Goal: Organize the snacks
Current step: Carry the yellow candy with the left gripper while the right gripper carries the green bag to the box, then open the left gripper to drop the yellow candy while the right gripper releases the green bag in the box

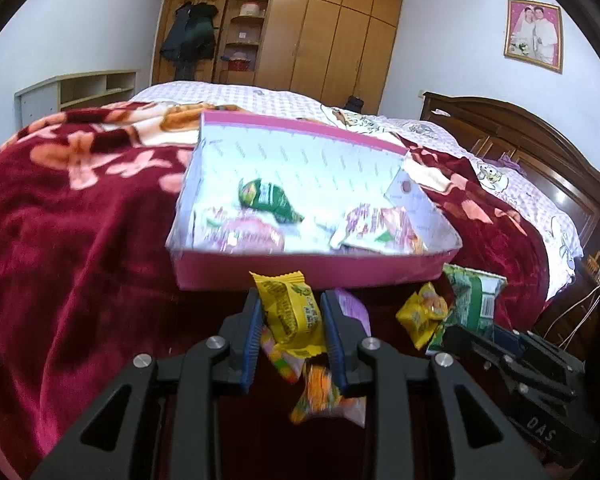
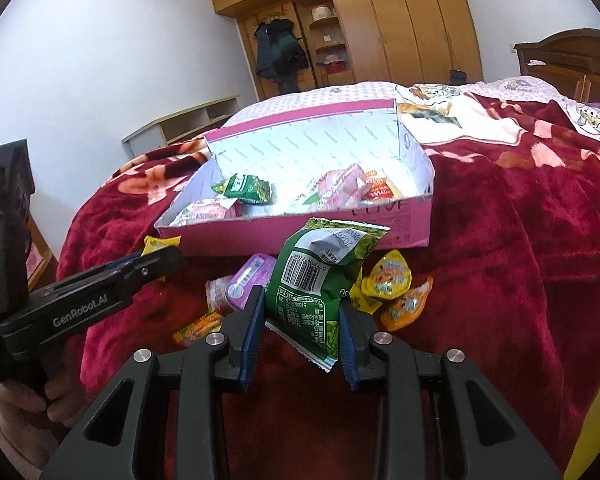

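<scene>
We hold 2 snacks just short of the open pink cardboard box (image 2: 300, 236): the left gripper (image 1: 290, 320) pinches a yellow foil packet (image 1: 290, 308), the right gripper (image 2: 302, 320) a green crinkled bag (image 2: 316, 276). We should clear the near wall before letting go.

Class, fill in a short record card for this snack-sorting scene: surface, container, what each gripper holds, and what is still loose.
surface: red floral blanket on a bed
container: pink box, open, several snacks inside
left gripper: shut on yellow snack packet
right gripper: shut on green snack bag
loose: orange jelly cups in front of the box
</scene>
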{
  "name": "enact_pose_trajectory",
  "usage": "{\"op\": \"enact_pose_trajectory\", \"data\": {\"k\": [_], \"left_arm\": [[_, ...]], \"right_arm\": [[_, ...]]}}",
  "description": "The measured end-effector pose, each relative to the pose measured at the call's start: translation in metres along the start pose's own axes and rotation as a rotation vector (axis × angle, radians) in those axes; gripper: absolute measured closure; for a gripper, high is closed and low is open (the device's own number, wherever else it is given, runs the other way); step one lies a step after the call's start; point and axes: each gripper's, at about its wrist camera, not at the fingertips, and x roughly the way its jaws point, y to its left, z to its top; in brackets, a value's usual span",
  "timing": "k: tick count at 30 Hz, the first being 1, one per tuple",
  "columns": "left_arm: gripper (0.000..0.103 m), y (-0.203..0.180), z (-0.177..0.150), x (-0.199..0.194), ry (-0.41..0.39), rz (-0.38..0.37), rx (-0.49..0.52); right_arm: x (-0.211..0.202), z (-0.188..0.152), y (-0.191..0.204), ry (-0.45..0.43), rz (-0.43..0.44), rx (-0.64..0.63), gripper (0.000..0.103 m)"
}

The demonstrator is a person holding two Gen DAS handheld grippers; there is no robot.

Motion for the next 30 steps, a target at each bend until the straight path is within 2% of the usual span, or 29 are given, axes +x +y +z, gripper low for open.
{"op": "enact_pose_trajectory", "data": {"k": [17,30], "left_arm": [[0.073,-0.017,0.057,0.052,-0.022,-0.025,0.040],[0.072,-0.015,0.055,0.088,0.035,0.014,0.039]], "right_arm": [[0.010,0.025,-0.015,-0.011,-0.024,-0.022,0.069],[0.021,0.051,-0.029,-0.036,-0.063,-0.032,0.069]]}}
